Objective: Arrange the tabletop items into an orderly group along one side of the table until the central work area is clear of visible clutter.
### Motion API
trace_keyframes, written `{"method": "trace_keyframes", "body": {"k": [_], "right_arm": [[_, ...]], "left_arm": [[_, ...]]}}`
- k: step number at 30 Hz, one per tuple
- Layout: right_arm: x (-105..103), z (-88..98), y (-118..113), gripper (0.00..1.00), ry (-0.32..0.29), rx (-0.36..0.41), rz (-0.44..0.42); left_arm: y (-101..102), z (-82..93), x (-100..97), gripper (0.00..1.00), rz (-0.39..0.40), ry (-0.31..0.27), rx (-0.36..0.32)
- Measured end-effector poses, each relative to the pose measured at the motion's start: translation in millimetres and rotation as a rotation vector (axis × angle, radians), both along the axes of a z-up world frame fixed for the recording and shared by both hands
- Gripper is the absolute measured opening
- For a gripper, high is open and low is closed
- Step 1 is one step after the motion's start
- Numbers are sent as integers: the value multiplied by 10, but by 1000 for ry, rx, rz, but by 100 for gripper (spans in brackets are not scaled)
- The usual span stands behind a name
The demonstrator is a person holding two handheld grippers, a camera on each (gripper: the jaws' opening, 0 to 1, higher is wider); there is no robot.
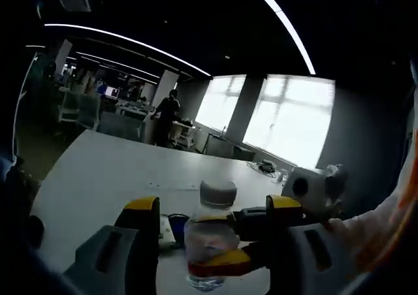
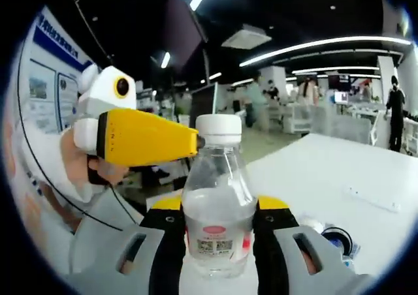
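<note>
Here, my right gripper (image 2: 212, 226) grasps the bottle (image 2: 217, 203) low on its body, one jaw pressed to each side, so the bottle stands upright between them with its white cap (image 2: 219, 128) above. My left gripper (image 2: 196, 141) reaches in from the left of the right gripper view, its yellow fingertip at the bottle's neck just under the cap; whether it pinches the neck or merely touches it, I cannot tell. In the left gripper view the bottle (image 1: 209, 243) sits between my left jaws, with the right gripper (image 1: 261, 243) crossing in from the right. Beyond the jaws, the white table (image 1: 117, 171) stretches away; a small blue object (image 2: 336, 239) lies just beyond my right jaw. Judged: two holds steady the bottle for relocation to the table's side
</note>
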State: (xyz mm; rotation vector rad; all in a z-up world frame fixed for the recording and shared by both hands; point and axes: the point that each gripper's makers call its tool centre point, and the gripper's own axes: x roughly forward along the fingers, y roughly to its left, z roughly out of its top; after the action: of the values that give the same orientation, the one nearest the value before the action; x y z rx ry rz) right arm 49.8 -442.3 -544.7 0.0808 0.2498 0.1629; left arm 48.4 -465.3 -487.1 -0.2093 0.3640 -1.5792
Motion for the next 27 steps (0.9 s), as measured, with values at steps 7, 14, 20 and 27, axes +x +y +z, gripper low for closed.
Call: {"method": "trace_keyframes", "body": {"k": [7,14,20,27], "right_arm": [[16,-90,89,38,10,-17,37],[33,-138,116,39,14,-9,50],[62,-194,107,40,23,-6,45],[2,-357,-2,49,80,49,-9]], "left_arm": [[-6,-109,20,40,-1,-28,52],[-26,-159,-27,22,-27,-72,80],[-35,-205,-19,21,-25,-119,108],[-78,-276,75,21,-19,-126,132]]}}
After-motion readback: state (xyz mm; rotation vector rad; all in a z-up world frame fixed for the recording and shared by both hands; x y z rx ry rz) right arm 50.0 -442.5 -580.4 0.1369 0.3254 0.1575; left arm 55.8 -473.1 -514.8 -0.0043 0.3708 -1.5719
